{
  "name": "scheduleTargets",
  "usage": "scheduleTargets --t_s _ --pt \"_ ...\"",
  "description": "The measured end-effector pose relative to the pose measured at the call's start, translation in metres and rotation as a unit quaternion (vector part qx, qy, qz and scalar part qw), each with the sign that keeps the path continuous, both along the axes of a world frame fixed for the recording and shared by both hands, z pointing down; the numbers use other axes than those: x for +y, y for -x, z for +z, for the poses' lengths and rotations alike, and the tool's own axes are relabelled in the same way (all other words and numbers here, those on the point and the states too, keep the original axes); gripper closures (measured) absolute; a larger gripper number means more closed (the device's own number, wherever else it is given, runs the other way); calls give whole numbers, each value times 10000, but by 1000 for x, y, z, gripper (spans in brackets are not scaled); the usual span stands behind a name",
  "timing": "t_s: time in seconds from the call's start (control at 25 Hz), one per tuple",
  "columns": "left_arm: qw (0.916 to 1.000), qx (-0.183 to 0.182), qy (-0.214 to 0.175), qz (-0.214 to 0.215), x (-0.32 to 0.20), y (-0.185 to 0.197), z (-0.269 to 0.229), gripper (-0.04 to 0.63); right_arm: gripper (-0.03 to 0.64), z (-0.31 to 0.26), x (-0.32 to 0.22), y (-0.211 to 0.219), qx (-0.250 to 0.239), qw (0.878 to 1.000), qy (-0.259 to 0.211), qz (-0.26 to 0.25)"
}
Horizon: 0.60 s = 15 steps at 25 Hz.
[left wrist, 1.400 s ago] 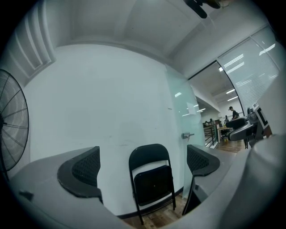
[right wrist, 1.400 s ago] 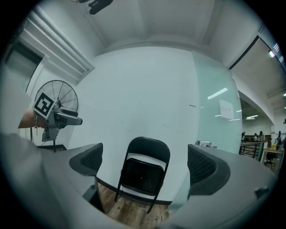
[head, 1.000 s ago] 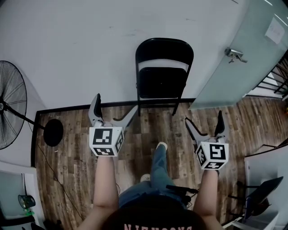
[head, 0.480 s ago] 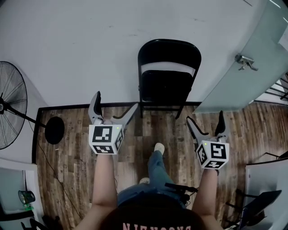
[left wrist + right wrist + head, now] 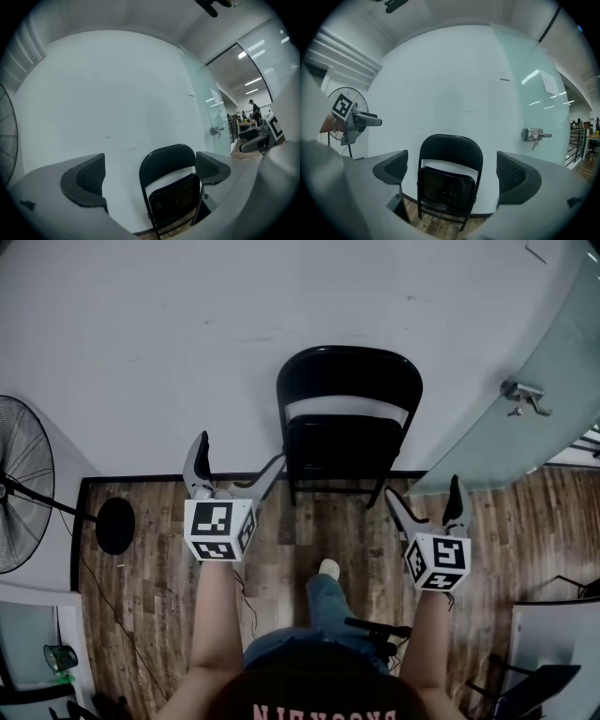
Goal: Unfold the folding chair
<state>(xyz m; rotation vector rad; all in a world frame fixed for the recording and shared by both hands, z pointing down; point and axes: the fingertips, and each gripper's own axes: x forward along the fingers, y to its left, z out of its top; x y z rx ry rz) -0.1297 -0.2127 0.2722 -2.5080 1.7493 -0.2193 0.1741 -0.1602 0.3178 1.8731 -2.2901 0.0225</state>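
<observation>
The folding chair (image 5: 345, 442) is in the folded state. Its black seat panel is swung up, close to the frame, below the curved black backrest. The chair stands upright on its feet on the wooden floor (image 5: 150, 587), at the dark skirting strip along the foot of the white wall (image 5: 187, 324). Nothing touches the chair.

Left tool (image 5: 240, 452): released. Both jaws stand wide apart, with nothing between the pads. In the left gripper view the chair appears in the gap between the jaws, well beyond the tips. In the head view the tool is to the left of the chair, and its inner jaw tip lies near the chair's left leg.

Right tool (image 5: 423, 491): released. The jaws are spread and carry nothing. In the right gripper view the chair is centred between the pads, some way ahead of them. In the head view the tool is below and to the right of the chair, apart from it.

Each tool is held on an outstretched forearm and has its marker cube facing up.

The person's shoe (image 5: 328, 568) is on the floor in front of the chair, between the two tools.

A frosted glass door (image 5: 506, 437) with a metal handle (image 5: 522, 396) is to the right of the chair. A standing fan (image 5: 23, 486) with a round black base (image 5: 114, 526) is to the left, well apart from the chair.
</observation>
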Motion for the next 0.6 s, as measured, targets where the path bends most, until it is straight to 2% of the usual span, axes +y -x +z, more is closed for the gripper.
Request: scheduleTargets --t_s 0.32,0.6 --pt "10000 -48 59 46 -85 -25 -2 25 46 18 -93 -20 -187 9996 201 -105" --pt "9996 -102 268 25 -150 -44 11 25 48 52 -163 -40 -461 9970 608 -109"
